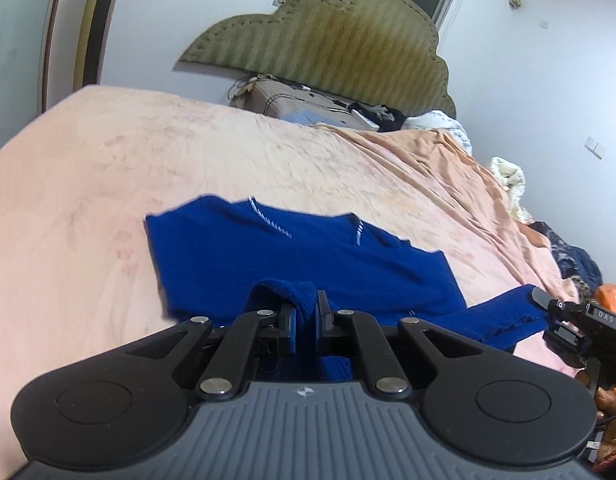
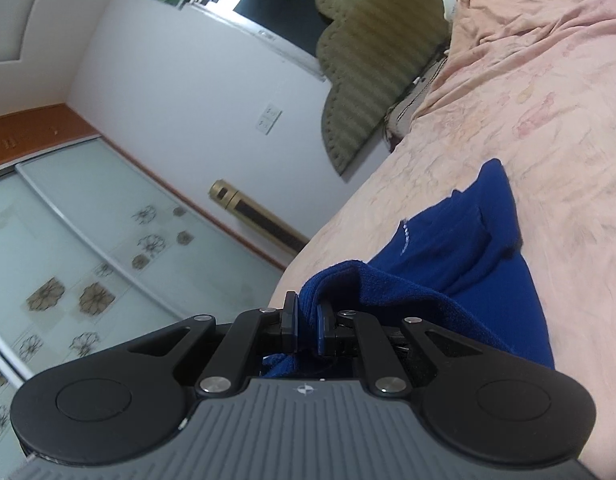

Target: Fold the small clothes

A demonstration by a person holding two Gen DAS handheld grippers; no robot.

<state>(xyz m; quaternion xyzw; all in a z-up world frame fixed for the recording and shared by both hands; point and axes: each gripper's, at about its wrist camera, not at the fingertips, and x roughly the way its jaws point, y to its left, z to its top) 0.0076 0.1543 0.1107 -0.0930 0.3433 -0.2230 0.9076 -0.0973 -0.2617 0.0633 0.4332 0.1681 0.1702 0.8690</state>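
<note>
A small royal-blue knit garment [image 1: 267, 256] with white stitching lies on the peach bedspread [image 1: 107, 184]. My left gripper [image 1: 305, 316] is shut on a bunched fold of its near edge, and blue cloth fills the gap between the pads. In the left wrist view my right gripper [image 1: 548, 312] sits at the right, clamped on another ribbed corner of the same garment. In the right wrist view that right gripper [image 2: 308, 324] is shut on a thick blue fold of the garment [image 2: 468, 264], which trails away across the bedspread [image 2: 548, 120].
An olive padded headboard [image 1: 328, 36] stands at the far end with a brown box [image 1: 291, 100] and clutter before it. Crumpled white and dark fabrics [image 1: 508, 180] and an orange item [image 1: 612, 300] lie along the bed's right side. Sliding flower-print doors [image 2: 67, 260] stand beside the bed.
</note>
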